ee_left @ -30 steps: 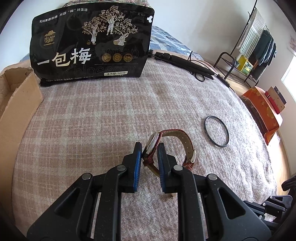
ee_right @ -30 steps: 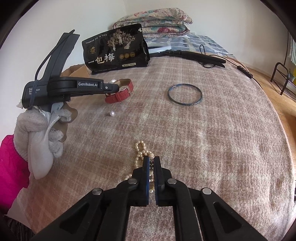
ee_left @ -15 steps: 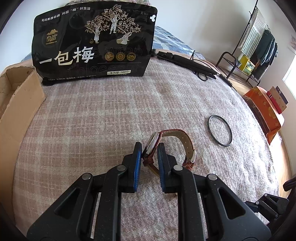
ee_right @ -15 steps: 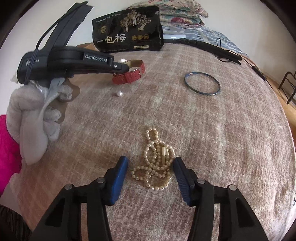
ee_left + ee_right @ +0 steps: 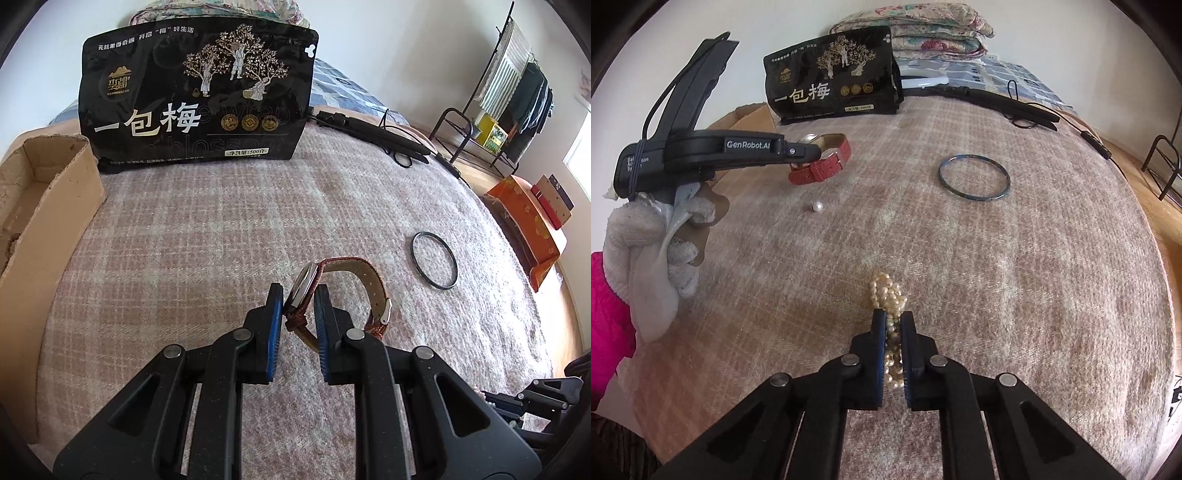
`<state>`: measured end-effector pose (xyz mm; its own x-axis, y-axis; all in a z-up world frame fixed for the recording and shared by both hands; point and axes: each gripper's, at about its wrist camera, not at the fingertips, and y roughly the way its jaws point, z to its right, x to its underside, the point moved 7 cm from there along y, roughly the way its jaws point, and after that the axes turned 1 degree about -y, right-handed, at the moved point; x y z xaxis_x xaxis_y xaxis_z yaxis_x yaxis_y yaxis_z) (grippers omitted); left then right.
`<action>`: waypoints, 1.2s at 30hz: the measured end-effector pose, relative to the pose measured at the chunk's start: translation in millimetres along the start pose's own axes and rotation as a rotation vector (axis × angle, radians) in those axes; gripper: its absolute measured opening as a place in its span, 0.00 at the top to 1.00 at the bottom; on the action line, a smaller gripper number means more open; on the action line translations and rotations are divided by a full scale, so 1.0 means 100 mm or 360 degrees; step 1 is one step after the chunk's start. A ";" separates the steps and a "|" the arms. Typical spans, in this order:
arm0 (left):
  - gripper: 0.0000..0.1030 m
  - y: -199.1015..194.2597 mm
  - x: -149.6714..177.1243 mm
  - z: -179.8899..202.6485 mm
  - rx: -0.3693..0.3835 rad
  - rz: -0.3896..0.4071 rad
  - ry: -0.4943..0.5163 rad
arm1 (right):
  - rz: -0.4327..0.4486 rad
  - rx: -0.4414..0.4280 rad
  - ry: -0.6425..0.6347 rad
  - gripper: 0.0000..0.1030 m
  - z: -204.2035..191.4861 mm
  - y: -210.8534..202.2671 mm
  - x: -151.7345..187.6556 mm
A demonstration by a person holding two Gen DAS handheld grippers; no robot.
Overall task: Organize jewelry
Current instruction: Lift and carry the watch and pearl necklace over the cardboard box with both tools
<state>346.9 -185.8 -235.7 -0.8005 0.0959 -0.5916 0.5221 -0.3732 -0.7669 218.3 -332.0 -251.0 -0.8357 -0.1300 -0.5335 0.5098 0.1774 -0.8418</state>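
Two grippers now each hold a piece. Half a second ago the right gripper [image 5: 893, 341] stood with jaws wide either side of the cream pearl necklace [image 5: 889, 295]; now those jaws have closed narrowly on the heaped strand, near the front edge of the pink checked bed blanket [image 5: 1052, 288]. That means, I judge, the necklace is ready to lift. The open brown cardboard box [image 5: 44, 206], at the far left, shows nothing I can identify inside; it seems the likely place for the jewelry. The left gripper [image 5: 298, 310] keeps its jaws clamped on the red-strapped wristwatch [image 5: 354, 284], held above the blanket. The dark thin bangle [image 5: 974, 178] and single loose white pearl [image 5: 817, 206] lie untouched.
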 end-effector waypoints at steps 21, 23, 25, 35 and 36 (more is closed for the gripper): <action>0.85 -0.72 -0.01 -0.22 -0.0037 0.0133 -0.0003 | 0.0190 0.0031 0.0007 0.95 -0.16 -0.58 -0.37; 0.85 -0.79 -0.01 -0.27 -0.0049 0.0145 -0.0003 | 0.0198 0.0024 -0.0001 0.95 -0.20 -0.59 -0.41; 0.85 -0.86 -0.01 -0.32 -0.0063 0.0157 -0.0001 | 0.0206 0.0017 -0.0009 0.95 -0.24 -0.60 -0.45; 0.85 -1.25 -0.01 -0.80 -0.0125 0.0229 -0.0062 | 0.0246 -0.0025 -0.0065 0.95 -0.57 -0.58 -0.75; 0.85 -1.28 -0.01 -0.85 -0.0133 0.0234 -0.0068 | 0.0250 -0.0030 -0.0073 0.95 -0.61 -0.57 -0.79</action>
<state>305.7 -59.6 -158.6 -0.7248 0.0058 -0.6889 0.6555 -0.3019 -0.6922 242.8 -272.5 -156.3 -0.7357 -0.1439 -0.6619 0.6290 0.2174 -0.7464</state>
